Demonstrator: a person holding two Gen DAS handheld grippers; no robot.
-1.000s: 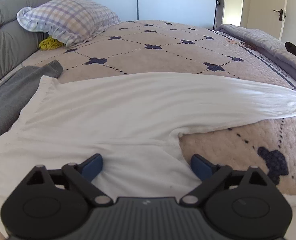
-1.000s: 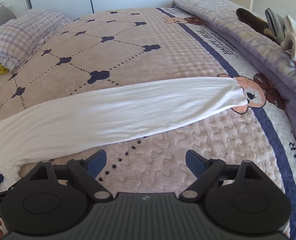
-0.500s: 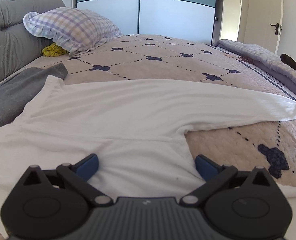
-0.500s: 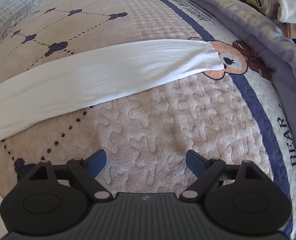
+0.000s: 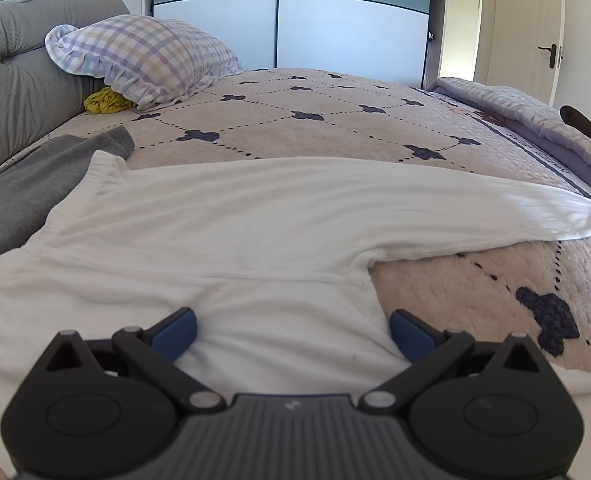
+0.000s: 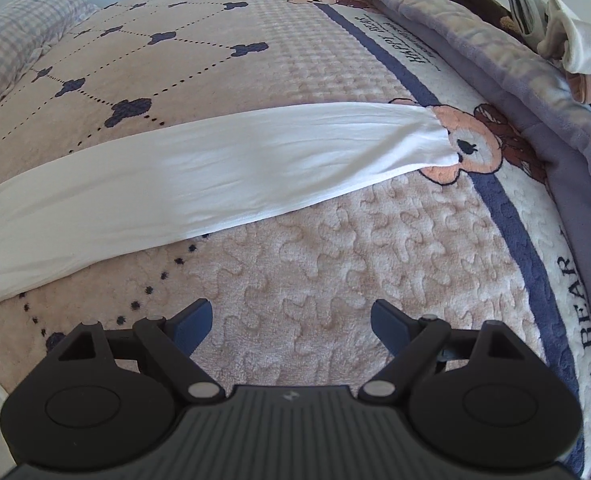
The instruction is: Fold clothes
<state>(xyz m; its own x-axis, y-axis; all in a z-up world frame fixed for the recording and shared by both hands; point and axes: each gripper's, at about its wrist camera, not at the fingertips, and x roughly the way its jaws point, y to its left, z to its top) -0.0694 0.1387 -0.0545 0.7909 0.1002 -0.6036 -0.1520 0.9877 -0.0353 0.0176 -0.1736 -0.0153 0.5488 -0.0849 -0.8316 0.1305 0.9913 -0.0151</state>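
Left gripper point(image 5: 291, 330): held low and roughly level over the body of the white long-sleeved shirt point(image 5: 231, 240), looking across the bed toward the wardrobe point(image 5: 291, 20). Fingers wide apart, nothing between them; white cloth fills the gap. The right blue pad point(image 5: 409, 334) sits at the shirt's side edge just below the armpit; the left pad point(image 5: 175, 330) is over the torso. Contact with the cloth cannot be judged.

Ahead of the fingers the shirt lies flat on the quilted bedspread point(image 5: 315, 128), its sleeve point(image 5: 495, 216) running out to the right. Left of it: grey garment point(image 5: 27, 192). Far left ahead: checked pillow point(image 5: 143, 60).

Right gripper point(image 6: 291, 320): tilted down over bare bedspread point(image 6: 335, 272), fingers spread, empty. Sleeve point(image 6: 199, 172) lies crosswise well ahead of the fingertips, cuff end resting at the bear print point(image 6: 471, 148). Folded clothes point(image 6: 567, 44) far right.
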